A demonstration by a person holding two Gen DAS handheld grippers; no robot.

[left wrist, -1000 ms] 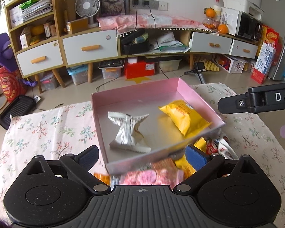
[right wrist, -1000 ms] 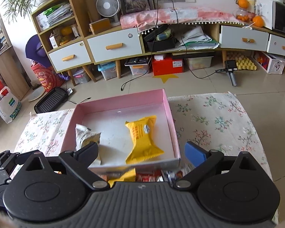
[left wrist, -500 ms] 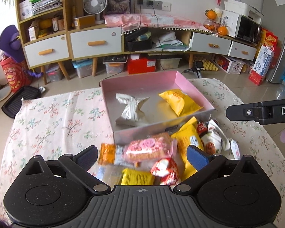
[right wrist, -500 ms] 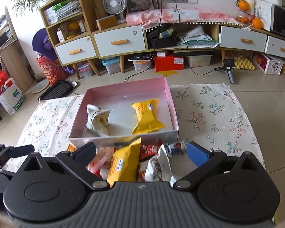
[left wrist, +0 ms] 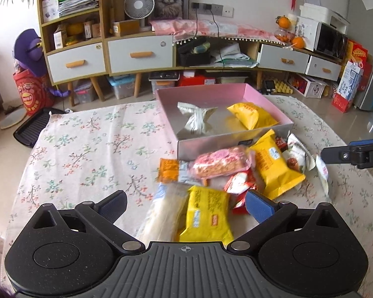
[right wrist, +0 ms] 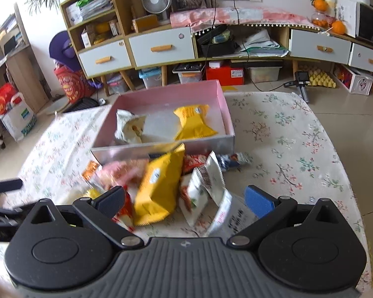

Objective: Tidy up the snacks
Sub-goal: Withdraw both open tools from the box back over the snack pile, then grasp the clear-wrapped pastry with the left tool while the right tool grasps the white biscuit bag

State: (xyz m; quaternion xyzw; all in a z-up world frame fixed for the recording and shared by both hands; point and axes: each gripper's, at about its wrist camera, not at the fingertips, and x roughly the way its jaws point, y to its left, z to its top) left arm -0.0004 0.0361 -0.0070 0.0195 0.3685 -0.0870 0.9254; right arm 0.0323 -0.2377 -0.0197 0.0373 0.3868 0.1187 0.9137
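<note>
Hovering over the snack pile (left wrist: 236,173) on the table (left wrist: 87,149), just before the pink box (left wrist: 236,141), left gripper (left wrist: 185,204) and right gripper (right wrist: 185,200) both gape, empty. Packets look light, crinkly, slippery; pinch a sealed edge.

A box (left wrist: 232,142) sits centre frame on my table (left wrist: 87,149), two packets inside, the snack pile (left wrist: 226,173) heaped below it.

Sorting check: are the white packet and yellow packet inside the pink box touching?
Apart. The left wrist view shows bare floor between white packet and yellow packet.
</note>
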